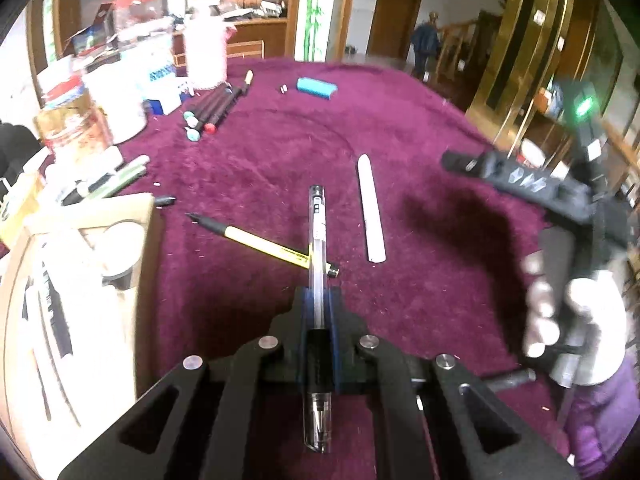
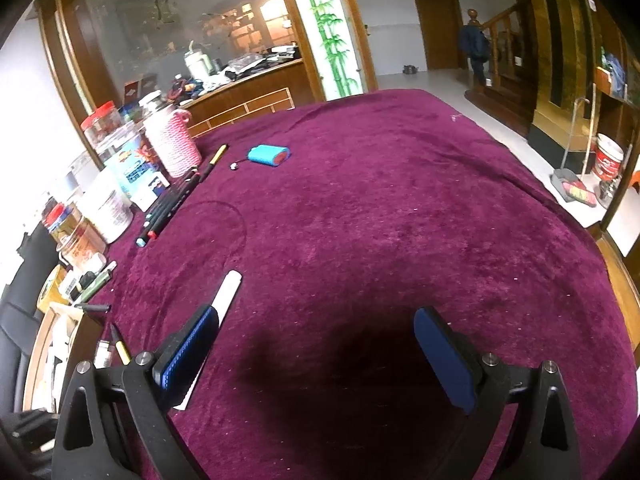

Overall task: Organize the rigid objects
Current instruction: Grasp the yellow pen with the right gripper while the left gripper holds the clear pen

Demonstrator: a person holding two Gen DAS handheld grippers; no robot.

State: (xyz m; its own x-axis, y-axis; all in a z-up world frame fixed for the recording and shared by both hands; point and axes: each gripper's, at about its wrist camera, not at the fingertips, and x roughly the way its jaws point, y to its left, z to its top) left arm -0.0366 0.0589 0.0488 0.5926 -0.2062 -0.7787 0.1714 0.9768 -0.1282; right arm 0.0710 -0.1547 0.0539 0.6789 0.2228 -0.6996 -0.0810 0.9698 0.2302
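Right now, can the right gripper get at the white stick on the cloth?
Probably yes. The right gripper is open and empty, and the white stick lies flat on the cloth just beside its left finger. Nothing lies on top of the stick; a small shift sideways should bring it between the fingers.

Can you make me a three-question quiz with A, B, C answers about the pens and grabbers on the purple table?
1. Where is the clear pen?
A. Clamped in the left gripper
B. Beside the blue case
C. In the box

2. What colour is the barrel of the pen lying under it?
A. Green
B. Yellow
C. Red

3. How is the right gripper?
A. Shut on the white tube
B. Shut on nothing
C. Open, with nothing in it

Answers: 1 A, the blue pads squeeze its barrel. 2 B, a yellow barrel crosses beneath. 3 C, its pads stand wide apart over bare tablecloth.
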